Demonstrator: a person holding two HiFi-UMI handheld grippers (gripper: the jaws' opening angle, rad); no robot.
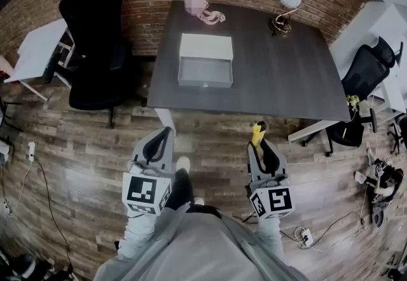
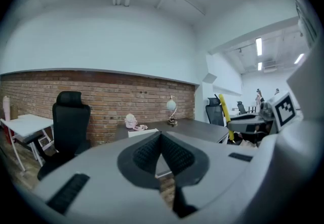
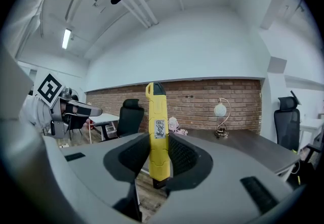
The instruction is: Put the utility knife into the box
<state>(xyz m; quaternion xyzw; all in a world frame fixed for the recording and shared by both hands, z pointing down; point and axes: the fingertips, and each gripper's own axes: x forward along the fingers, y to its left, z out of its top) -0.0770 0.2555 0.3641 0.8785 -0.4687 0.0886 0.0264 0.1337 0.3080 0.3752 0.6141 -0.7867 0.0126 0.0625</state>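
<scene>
My right gripper (image 3: 159, 156) is shut on a yellow utility knife (image 3: 157, 132) that stands upright between the jaws, its dark tip pointing up. From the head view the knife (image 1: 257, 133) pokes out of the right gripper (image 1: 261, 145) over the wooden floor, short of the dark table (image 1: 280, 76). The white box (image 1: 205, 60) lies open on the table's far left part, its grey inside showing. My left gripper (image 1: 165, 137) hangs over the floor, shut and holding nothing; its ribbed pads (image 2: 174, 154) meet in the left gripper view.
A pink object (image 1: 203, 7) and a globe lamp (image 1: 286, 9) stand at the table's back edge by the brick wall. A black office chair (image 1: 95, 38) and white side table (image 1: 38, 51) are left; another chair (image 1: 362, 89) and floor cables (image 1: 318, 232) are right.
</scene>
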